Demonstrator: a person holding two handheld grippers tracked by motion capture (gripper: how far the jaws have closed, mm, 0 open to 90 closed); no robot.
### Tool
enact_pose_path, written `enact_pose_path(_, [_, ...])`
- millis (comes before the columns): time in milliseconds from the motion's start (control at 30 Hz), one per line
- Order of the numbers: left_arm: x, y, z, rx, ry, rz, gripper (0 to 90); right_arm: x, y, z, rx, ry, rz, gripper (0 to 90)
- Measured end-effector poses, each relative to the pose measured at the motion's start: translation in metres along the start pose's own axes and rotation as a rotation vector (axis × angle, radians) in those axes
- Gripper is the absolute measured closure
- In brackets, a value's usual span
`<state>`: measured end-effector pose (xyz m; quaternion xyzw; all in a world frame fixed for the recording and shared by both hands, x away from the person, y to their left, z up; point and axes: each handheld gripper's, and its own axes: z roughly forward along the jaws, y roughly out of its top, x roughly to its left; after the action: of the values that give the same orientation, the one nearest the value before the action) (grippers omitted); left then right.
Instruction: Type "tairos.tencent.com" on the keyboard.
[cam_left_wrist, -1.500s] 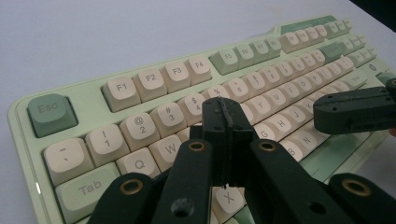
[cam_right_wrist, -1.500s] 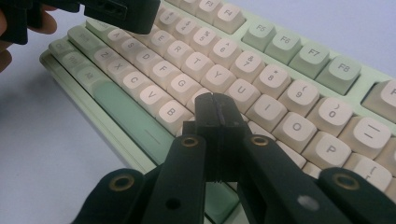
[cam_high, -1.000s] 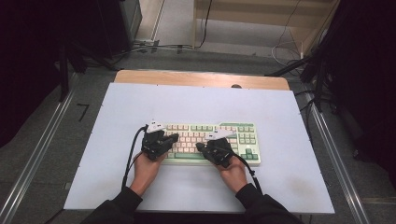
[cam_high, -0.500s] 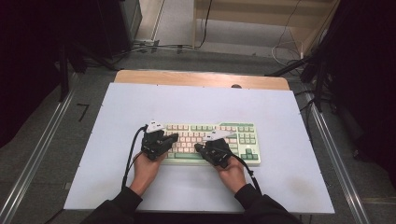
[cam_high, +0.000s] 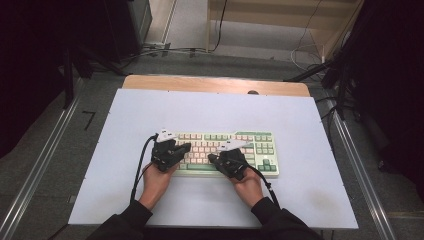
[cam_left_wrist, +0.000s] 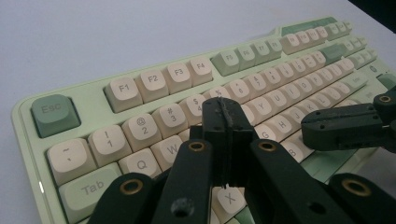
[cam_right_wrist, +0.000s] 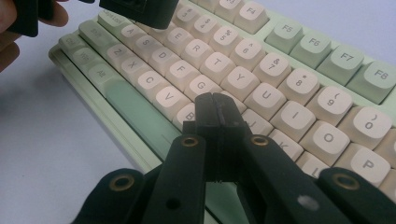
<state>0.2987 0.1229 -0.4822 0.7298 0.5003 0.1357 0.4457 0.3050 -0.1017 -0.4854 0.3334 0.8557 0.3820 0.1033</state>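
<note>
Two grippers: over the keyboard (cam_high: 225, 152) on the counter (cam_high: 300, 125)
Left gripper (cam_high: 186, 146): jaws pressed together, nothing between, above the letter keys
Right gripper (cam_high: 212, 158): jaws together, empty, near the space bar (cam_right_wrist: 140, 116)
</note>
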Motion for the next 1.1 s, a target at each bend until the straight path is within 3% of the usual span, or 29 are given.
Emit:
enact_pose_path(833, [0.0002, 0.0001, -0.0004, 0.000, -0.002, 0.000, 90.0, -0.0001, -0.0003, 0.0025, 0.015, -0.001, -0.002, 87.2])
enact_pose_path(1100, [0.0002, 0.0003, -0.0009, -0.003, -0.003, -0.003, 90.0, -0.0025, 0.0019, -0.0046, -0.023, -0.008, 0.005, 87.1])
